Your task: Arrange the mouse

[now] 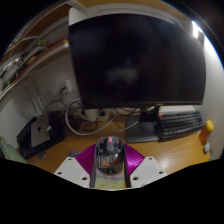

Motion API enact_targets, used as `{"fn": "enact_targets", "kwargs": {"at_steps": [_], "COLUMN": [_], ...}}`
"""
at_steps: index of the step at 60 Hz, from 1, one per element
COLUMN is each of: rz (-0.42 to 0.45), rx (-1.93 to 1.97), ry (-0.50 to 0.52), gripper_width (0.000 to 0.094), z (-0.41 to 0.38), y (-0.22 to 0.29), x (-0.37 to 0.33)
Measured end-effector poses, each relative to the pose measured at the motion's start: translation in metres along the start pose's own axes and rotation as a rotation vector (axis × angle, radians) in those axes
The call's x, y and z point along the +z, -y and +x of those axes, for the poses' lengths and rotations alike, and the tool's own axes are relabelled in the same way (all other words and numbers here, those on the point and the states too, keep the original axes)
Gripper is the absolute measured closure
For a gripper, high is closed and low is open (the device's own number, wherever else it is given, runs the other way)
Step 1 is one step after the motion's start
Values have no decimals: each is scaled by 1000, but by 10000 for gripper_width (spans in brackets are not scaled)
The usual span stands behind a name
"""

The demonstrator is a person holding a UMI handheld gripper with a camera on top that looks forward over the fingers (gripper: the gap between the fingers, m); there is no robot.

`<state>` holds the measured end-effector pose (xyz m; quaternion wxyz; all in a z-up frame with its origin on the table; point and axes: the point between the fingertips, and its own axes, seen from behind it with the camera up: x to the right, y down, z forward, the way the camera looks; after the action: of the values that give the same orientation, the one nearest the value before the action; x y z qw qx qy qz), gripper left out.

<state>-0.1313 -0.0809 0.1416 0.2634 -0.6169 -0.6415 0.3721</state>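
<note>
A dark computer mouse [109, 157] with a pale scroll wheel sits between my two fingers, its sides against the magenta pads [86, 159]. My gripper [110, 160] is shut on the mouse and holds it above the wooden desk [170, 153]. The mouse's rear end is hidden behind the gripper body.
A large black monitor [135, 55] stands just beyond the fingers. A black keyboard [180, 124] lies to the right, with an orange object [207, 132] past it. Cables [85, 118] and a dark box [33, 132] lie to the left, under shelves [25, 55].
</note>
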Motion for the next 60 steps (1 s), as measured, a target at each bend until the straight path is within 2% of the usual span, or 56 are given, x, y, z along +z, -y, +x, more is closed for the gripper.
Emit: {"fn": "enact_targets", "kwargs": {"at_steps": [11,24,31,34,36,40,42,45,51,60], "rz": [-97,-183,-145,-151,-167,-186,-185,-162,-120,-134], "rx": [7,-39,-80,-78,-75,-68,-69,-73,-77,-27], "ry": [6,-52,-68,-57,-53,-56,-68,-76,-92,-113], "gripper_width": [537,531,515,449,370,55,92,68,82,79], "z": [-78,-86,-88,-90,-91,-88,-83,-76,-57,-24], "y": [-72,-155,-156,-156,-158,-157,-153,-138,-110,-98], "x": [38,69,71,70,68,56,45,24,-31,-117]}}
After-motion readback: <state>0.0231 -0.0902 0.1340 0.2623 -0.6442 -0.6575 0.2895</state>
